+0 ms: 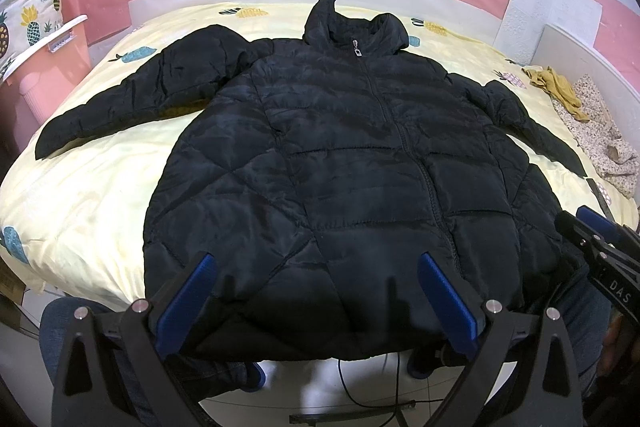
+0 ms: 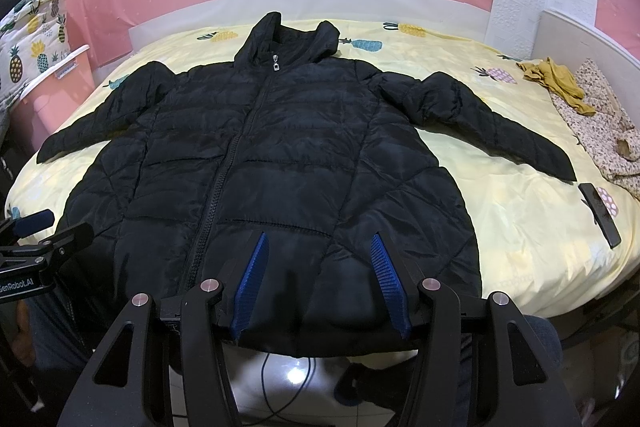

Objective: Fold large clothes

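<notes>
Jaws of both grippers, left gripper and right gripper, stand spread above the hem of the black puffer jacket, pinching nothing.

My left gripper has a black frame of curved, cut-out arms with round silver screw heads at the pivots and two flat blue pads. My right gripper is built the same, its blue pads ribbed in fine rows. White lettering marks the black side plates. I wear blue jeans and dark shoes with blue edging.
</notes>
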A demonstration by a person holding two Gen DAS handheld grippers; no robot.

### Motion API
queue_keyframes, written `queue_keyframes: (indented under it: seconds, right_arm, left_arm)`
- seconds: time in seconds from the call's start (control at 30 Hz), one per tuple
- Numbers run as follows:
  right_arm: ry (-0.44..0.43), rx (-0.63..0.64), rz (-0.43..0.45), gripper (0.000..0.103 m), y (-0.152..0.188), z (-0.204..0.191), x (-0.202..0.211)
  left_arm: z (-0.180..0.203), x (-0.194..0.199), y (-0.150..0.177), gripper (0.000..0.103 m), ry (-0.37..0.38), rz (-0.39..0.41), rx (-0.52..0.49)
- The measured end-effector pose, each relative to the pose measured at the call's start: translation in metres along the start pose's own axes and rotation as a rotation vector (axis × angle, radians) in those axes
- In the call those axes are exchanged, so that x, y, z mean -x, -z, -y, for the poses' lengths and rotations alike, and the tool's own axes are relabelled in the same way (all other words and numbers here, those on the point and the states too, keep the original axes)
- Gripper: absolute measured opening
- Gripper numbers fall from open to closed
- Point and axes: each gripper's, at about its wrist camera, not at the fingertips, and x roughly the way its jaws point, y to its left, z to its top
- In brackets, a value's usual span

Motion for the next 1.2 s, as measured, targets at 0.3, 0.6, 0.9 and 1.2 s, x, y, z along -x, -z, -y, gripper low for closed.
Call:
queue_keyframes:
  seconds: [0.3, 0.6, 0.9, 1.2]
  right_arm:
    - [0.001, 0.002, -0.001, 0.054, 0.0, 0.0, -0.001]
    - [0.002, 0.001, -0.003, 0.054, 0.0, -0.001, -0.001]
    - [-0.023, 0.008, 0.005, 0.054, -0.003, -0.006, -0.019]
    - [-0.085, 0.061, 0.034, 0.054, -0.043, -0.02, -0.043]
  left_arm:
    - [0.002, 0.0, 0.003, 0.101, 0.004, -0.005, 0.004]
    - [0.01, -0.001, 0.014, 0.101, 0.002, -0.01, 0.006]
    - [-0.003, -0.006, 0.003, 0.101, -0.016, -0.001, 0.031]
    - [-0.064, -0.026, -0.037, 0.101, -0.015, 0.039, 0.136]
